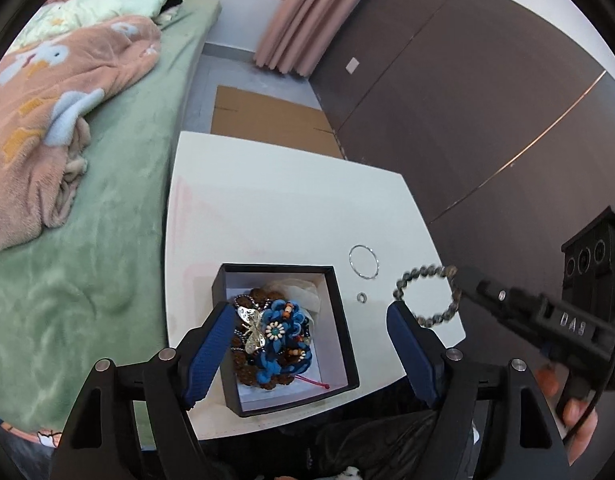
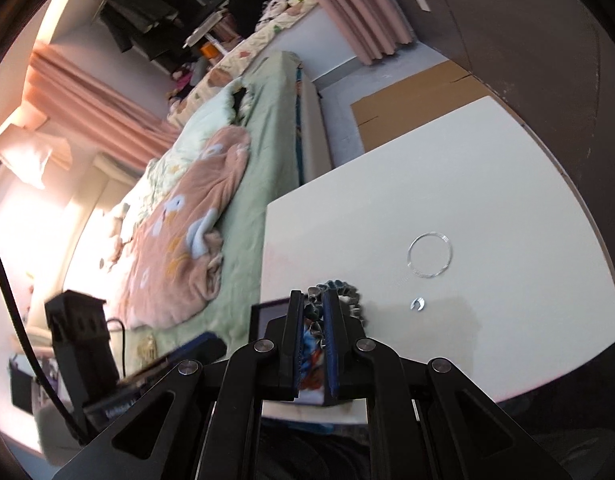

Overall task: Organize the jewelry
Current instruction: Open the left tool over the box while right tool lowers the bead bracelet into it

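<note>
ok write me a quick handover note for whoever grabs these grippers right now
Left gripper: open, empty, over the black box.
Right gripper: shut on the grey bead bracelet, held above the white table.
Done: the blue flower piece and other beaded items are in the box.
Left: box the bracelet, then the thin bangle and small ring on the table.

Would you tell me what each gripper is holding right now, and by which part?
The right gripper pinches the grey beaded bracelet by the beads on one side of its loop. The left gripper is open, holding nothing.
</note>
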`<action>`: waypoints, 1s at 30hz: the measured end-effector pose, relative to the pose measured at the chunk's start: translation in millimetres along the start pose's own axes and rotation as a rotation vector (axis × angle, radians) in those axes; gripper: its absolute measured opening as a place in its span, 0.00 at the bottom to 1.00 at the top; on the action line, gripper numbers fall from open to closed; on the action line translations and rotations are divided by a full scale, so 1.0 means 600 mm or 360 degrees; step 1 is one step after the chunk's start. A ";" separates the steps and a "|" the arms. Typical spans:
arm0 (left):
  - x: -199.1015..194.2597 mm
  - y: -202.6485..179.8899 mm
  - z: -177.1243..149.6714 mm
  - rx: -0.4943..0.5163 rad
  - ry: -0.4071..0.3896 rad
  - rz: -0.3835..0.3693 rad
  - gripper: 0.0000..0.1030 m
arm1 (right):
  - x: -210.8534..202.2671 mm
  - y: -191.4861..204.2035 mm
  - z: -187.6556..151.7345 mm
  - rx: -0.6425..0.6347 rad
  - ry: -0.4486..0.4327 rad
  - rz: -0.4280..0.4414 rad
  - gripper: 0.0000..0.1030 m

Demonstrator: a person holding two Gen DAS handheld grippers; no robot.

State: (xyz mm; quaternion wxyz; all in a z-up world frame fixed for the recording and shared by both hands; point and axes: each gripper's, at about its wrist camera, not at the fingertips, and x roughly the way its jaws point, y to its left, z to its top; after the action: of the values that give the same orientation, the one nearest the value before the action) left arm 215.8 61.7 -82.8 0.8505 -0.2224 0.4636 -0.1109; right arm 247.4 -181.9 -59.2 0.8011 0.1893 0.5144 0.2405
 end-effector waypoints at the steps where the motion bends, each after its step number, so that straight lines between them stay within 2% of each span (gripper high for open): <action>1: -0.004 0.003 -0.001 -0.0001 -0.0009 -0.0014 0.76 | 0.000 0.005 -0.005 -0.0016 0.0006 0.0001 0.11; 10: -0.051 0.042 -0.001 -0.0058 -0.0089 0.0065 0.76 | 0.032 0.055 -0.032 -0.0108 0.0054 0.0050 0.11; 14: -0.072 0.057 0.001 -0.0096 -0.0135 0.0134 0.76 | 0.070 0.070 -0.037 -0.0124 0.0152 0.0133 0.12; 15: -0.076 0.058 0.002 -0.0101 -0.0144 0.0139 0.76 | 0.080 0.067 -0.039 -0.0104 0.0187 0.0125 0.22; 16: -0.080 0.057 0.002 -0.0099 -0.0153 0.0145 0.76 | 0.087 0.062 -0.041 -0.0078 0.0217 0.0105 0.40; 18: -0.086 0.052 0.002 -0.0077 -0.0169 0.0155 0.76 | 0.086 0.046 -0.045 -0.0040 0.0193 0.0090 0.60; 22: -0.077 0.035 0.002 -0.0040 -0.0163 0.0138 0.76 | 0.057 0.010 -0.048 0.0035 0.0125 0.0088 0.62; 30: -0.035 -0.032 0.004 0.0095 -0.0104 0.0068 0.76 | -0.017 -0.080 -0.047 0.0168 -0.0006 0.0000 0.62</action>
State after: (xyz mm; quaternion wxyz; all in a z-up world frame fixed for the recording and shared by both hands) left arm 206.9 53.8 -56.8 0.8735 -0.1905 0.4368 -0.0992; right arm 227.4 -225.2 -89.7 0.7909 0.2318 0.5249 0.2128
